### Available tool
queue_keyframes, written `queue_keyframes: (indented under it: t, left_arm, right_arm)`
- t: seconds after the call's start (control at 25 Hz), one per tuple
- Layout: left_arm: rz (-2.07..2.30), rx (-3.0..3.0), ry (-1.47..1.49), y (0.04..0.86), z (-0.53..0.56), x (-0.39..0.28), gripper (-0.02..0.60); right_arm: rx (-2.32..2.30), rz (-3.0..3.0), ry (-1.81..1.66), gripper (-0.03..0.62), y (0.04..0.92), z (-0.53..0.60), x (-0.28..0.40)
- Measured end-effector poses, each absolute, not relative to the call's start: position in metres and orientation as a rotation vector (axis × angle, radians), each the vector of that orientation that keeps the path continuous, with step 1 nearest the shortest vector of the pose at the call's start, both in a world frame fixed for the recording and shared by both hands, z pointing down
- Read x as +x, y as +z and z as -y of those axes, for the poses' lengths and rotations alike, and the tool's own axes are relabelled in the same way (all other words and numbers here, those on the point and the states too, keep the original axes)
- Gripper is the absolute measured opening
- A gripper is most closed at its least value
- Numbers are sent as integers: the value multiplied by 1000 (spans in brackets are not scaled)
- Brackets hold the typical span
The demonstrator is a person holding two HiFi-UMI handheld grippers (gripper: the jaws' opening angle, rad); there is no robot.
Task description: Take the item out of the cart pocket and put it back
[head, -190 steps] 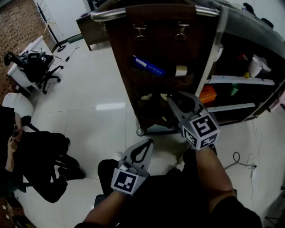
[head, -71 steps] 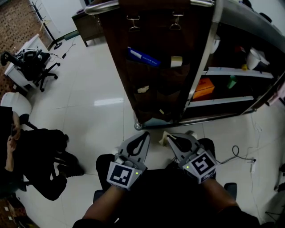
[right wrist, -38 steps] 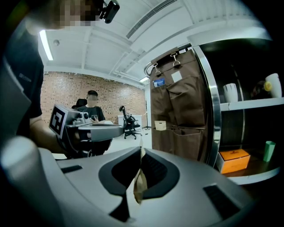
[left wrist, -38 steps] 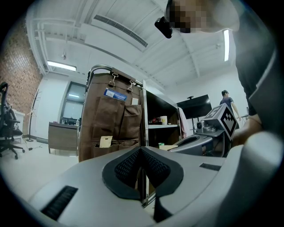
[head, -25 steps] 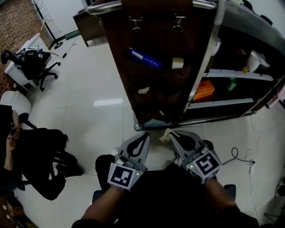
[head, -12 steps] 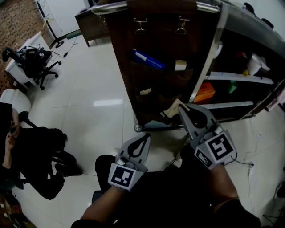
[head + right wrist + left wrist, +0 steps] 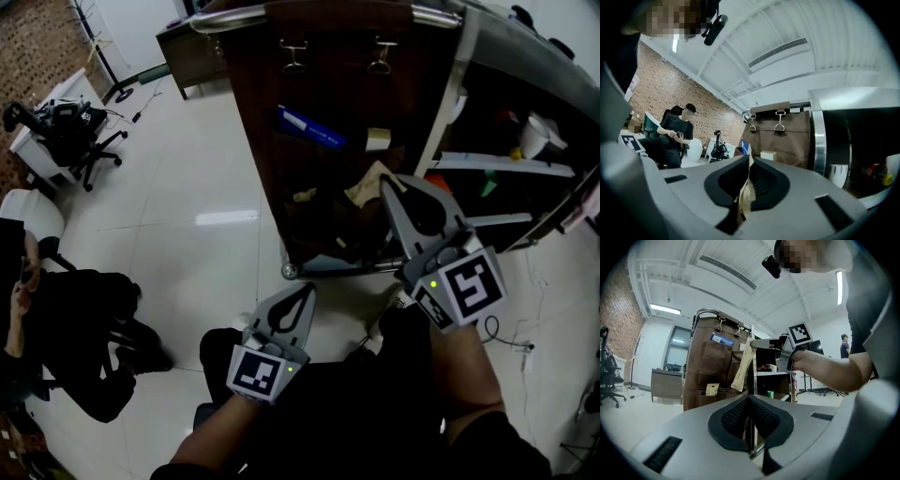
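- Our right gripper (image 7: 385,184) is closed on a tan paper packet (image 7: 366,188), which sticks out past the gripper's tips.
- The packet is held up in front of the cart's (image 7: 441,112) brown pocket panel (image 7: 281,159), at its middle row. We cannot tell whether it touches the fabric.
- A small cream box (image 7: 378,139) sits in the panel's upper row, just above the packet, with a blue card (image 7: 311,129) in the pocket beside it.
- Our left gripper (image 7: 305,290) has its jaws together on nothing, and is low and short of the cart's foot.
- A seated person (image 7: 75,328) is well to the cart's left.
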State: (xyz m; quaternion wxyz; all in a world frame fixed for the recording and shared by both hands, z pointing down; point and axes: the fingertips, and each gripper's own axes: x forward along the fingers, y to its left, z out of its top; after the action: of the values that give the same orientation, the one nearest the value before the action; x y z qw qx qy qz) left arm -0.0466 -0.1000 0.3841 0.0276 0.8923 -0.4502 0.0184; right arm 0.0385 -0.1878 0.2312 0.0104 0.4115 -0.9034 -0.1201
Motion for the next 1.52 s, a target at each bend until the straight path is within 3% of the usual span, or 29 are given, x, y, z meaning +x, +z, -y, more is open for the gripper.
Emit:
queue_keyframes:
  t: [0.48, 1.08, 1.52]
  left_arm:
    - [1392, 2753, 52, 384, 100, -47, 0]
    - [1395, 2749, 51, 385, 101, -48, 0]
    - [1394, 2745, 46, 386, 101, -48, 0]
  right_arm:
    - [1329, 2696, -382, 17, 269, 228, 36]
    - [1305, 2569, -34, 17, 384, 290, 30]
    - [1278, 2536, -5, 20, 416, 295, 26]
